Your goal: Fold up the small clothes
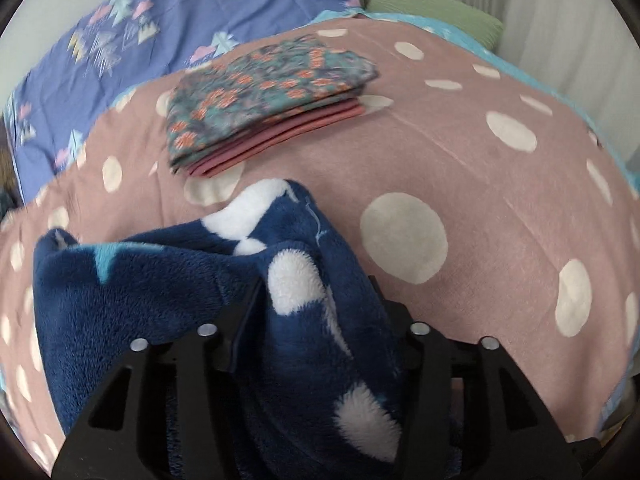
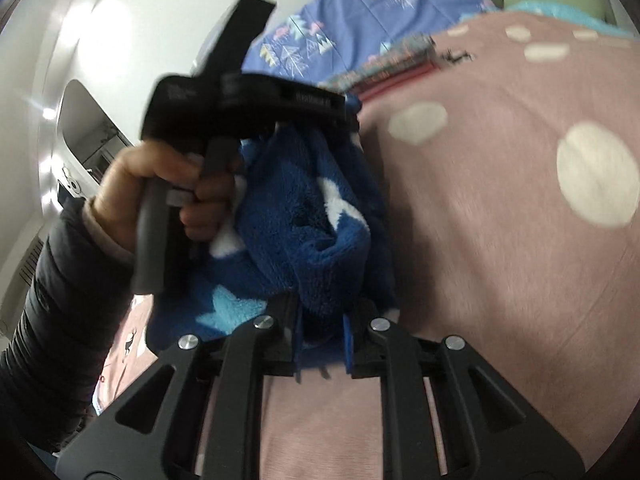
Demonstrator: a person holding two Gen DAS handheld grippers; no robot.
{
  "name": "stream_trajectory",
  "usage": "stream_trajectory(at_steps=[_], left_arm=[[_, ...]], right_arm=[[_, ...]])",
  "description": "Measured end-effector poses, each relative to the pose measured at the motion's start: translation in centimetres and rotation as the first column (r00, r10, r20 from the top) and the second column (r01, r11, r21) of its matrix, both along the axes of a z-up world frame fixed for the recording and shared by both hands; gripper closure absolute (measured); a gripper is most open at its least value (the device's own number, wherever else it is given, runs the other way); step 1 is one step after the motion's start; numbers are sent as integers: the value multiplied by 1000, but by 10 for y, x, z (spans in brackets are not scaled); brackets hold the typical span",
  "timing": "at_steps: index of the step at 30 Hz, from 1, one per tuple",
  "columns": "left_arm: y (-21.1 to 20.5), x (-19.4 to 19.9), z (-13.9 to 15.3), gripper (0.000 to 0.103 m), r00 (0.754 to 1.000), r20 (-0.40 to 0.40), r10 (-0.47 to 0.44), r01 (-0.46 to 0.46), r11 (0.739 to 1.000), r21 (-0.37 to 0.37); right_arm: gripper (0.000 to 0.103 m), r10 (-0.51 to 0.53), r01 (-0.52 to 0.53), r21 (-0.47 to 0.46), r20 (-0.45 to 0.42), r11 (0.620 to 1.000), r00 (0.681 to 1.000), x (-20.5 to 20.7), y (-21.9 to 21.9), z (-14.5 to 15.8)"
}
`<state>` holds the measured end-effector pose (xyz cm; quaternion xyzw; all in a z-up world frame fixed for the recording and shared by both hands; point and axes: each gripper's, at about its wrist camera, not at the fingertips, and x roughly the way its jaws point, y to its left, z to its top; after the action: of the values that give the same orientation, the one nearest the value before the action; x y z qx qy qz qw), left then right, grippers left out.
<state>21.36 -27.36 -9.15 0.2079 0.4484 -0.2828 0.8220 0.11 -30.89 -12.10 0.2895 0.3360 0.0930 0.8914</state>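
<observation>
Both grippers hold one fleece garment up over the bed.

The blue fleece [image 1: 168, 280] looks soft, thick and floppy; best held at edges. Left gripper [image 1: 316, 316] is clamped on it; right gripper [image 2: 322, 328] seems nipped on a bunch, though blur hides it. Below lie the dotted pink blanket [image 1: 500, 208] and a folded stack [image 1: 264, 100].

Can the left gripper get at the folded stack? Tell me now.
Probably not yet. The left gripper is shut on the blue fleece, held also by the right gripper. The stack lies ahead on the pink spotted cover, nothing between.
</observation>
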Motion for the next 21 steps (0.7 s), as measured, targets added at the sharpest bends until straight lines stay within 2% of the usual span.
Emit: stream_trajectory(at_steps=[2, 3, 5, 7, 8, 10, 13, 17, 19, 20, 21], left_arm=[[0, -9, 13, 48, 999, 23, -26, 27, 999, -17], [6, -15, 29, 48, 998, 43, -45, 48, 997, -56], [22, -26, 59, 48, 992, 109, -58, 72, 989, -132], [48, -38, 88, 50, 980, 198, -28, 64, 982, -177], [66, -43, 102, 56, 972, 234, 0, 45, 981, -187], [94, -49, 110, 70, 967, 253, 29, 19, 983, -184], [133, -59, 95, 87, 976, 218, 16, 18, 988, -152], [150, -72, 40, 92, 991, 99, -86, 98, 988, -116], [139, -80, 18, 94, 981, 156, -116, 126, 991, -52], [132, -81, 14, 95, 978, 168, -124, 133, 990, -44], [128, -80, 13, 95, 978, 163, -128, 139, 989, -57]], right_arm=[[88, 12, -12, 22, 3, 1000, 1000, -2, 0, -1], [88, 14, -14, 27, 6, 1000, 1000, -3, -1, -2], [88, 16, -16, 34, 10, 999, 1000, -5, -1, -3], [88, 18, -18, 45, 10, 999, 1000, -5, -1, -1], [88, 18, -19, 47, 11, 999, 1000, -6, -1, 0], [88, 19, -19, 44, 12, 999, 1000, -7, -2, -2], [87, 15, -15, 12, 16, 1000, 1000, -7, 0, -1], [85, 25, -24, -73, 17, 997, 1000, -12, 5, 7], [79, -2, 3, -116, 10, 993, 1000, -17, 1, 15], [70, -32, 34, -150, 13, 988, 999, -20, -1, 20], [65, -80, 88, -212, 43, 973, 996, -27, -3, 32]])
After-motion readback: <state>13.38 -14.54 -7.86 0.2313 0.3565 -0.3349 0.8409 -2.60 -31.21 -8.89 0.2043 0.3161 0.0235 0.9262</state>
